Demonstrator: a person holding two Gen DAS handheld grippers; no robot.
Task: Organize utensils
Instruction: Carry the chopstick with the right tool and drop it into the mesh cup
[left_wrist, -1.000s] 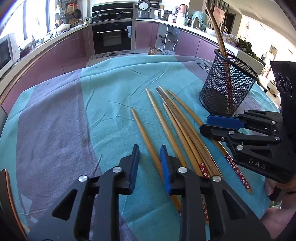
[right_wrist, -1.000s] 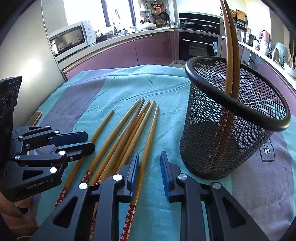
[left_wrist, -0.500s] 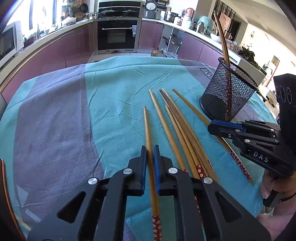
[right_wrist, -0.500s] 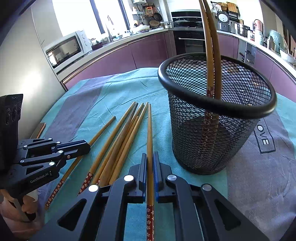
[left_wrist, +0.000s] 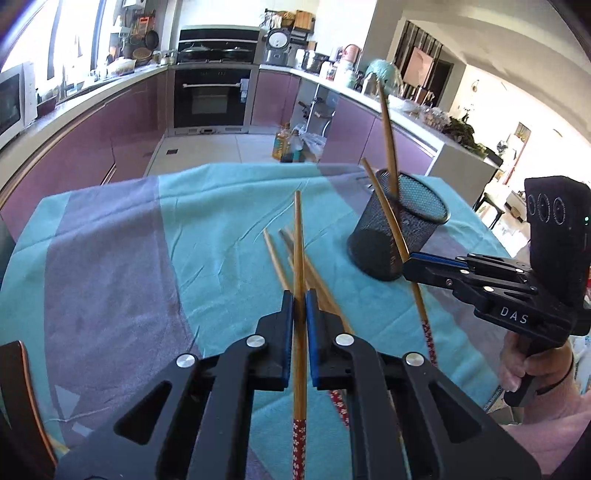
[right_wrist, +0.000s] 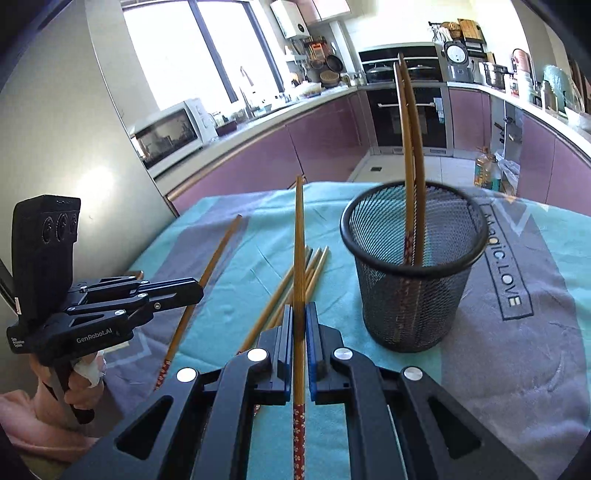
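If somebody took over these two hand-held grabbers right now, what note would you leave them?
Left gripper: shut on one chopstick, lifted off the cloth.
Right gripper: shut on another chopstick, also lifted, just left of the mesh holder.
Done: two chopsticks already stand in the holder.
Left: drop both held sticks into the holder, then collect the loose pile lying on the teal cloth.
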